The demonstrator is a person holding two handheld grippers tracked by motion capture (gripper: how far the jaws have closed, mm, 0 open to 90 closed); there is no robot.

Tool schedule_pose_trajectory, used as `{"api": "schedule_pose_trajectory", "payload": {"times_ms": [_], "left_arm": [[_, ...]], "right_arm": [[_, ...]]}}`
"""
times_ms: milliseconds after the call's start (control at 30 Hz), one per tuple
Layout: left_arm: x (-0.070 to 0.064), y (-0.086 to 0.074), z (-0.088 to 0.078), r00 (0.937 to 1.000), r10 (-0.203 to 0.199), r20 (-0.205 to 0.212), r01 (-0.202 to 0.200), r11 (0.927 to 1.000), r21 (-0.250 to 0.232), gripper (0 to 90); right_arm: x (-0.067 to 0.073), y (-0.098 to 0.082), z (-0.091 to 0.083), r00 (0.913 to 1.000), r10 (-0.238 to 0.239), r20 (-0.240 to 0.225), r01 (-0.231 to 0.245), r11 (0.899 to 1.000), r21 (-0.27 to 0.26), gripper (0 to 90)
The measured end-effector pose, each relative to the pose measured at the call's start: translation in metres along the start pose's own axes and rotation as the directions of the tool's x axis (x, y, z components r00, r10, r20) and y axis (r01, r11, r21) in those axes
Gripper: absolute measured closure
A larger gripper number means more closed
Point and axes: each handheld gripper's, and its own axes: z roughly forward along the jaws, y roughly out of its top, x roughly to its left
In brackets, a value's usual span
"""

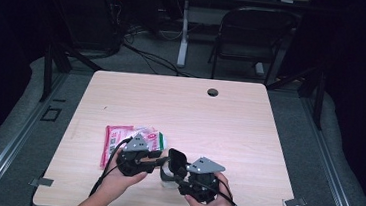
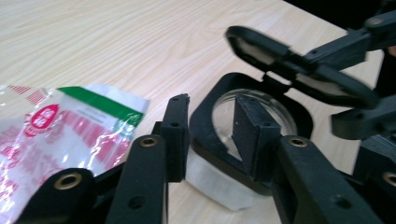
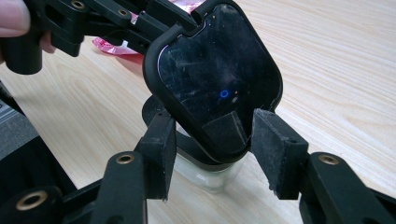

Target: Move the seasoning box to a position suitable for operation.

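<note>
A small clear container (image 1: 167, 174) with a black hinged lid (image 1: 176, 161) stands near the front edge of the tabletop (image 1: 229, 122), between the two claws; its lid is flipped up and stands open above the black rim. The left claw (image 1: 156, 160) has its jaws parted, one finger (image 2: 176, 135) outside the rim and the other (image 2: 251, 135) inside the container's mouth, neither visibly pressing. The right claw (image 1: 177, 175) is also open; in the right gripper view its jaws flank the raised lid (image 3: 217, 79) with a gap at the right pad (image 3: 275, 149), while the left pad lies close against the container, and whether it touches I cannot tell. Just behind and left of the left claw lies a pink and white plastic packet (image 1: 132, 141) with a green stripe, flat on the tabletop, close beside the container in the left gripper view (image 2: 70, 135). The tabletop is pale wood grain with a round cable hole (image 1: 212, 92) near its far edge; beyond it the room is dark, with a folding chair (image 1: 249, 38), a white table leg (image 1: 183, 33) and cables (image 1: 145, 54) on grey floor.
</note>
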Motion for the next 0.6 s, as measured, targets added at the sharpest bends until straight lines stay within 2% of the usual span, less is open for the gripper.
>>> {"api": "schedule_pose_trajectory", "payload": {"times_ms": [133,267,433,600], "left_arm": [[0.002,-0.002,0.003,0.9998,-0.009,-0.018,0.009,0.9999,0.013,63.8],[0.001,-0.004,0.008,0.9998,-0.017,-0.01,0.017,0.9998,0.013,62.4],[0.0,-0.006,0.013,0.9999,-0.015,0.006,0.015,0.9991,0.04,61.9],[-0.003,-0.007,0.016,0.9999,-0.005,0.009,0.005,0.9994,0.033,64.0]], "right_arm": [[-0.001,0.0,0.0,1.0,0.007,-0.003,-0.008,1.0,-0.009,51.5],[-0.002,0.0,0.0,1.0,0.007,-0.001,-0.007,1.0,-0.012,52.1],[-0.002,0.0,0.0,1.0,0.009,-0.001,-0.009,1.0,-0.015,52.2],[-0.003,0.0,-0.002,1.0,0.007,-0.001,-0.007,1.0,-0.011,53.1]]}}
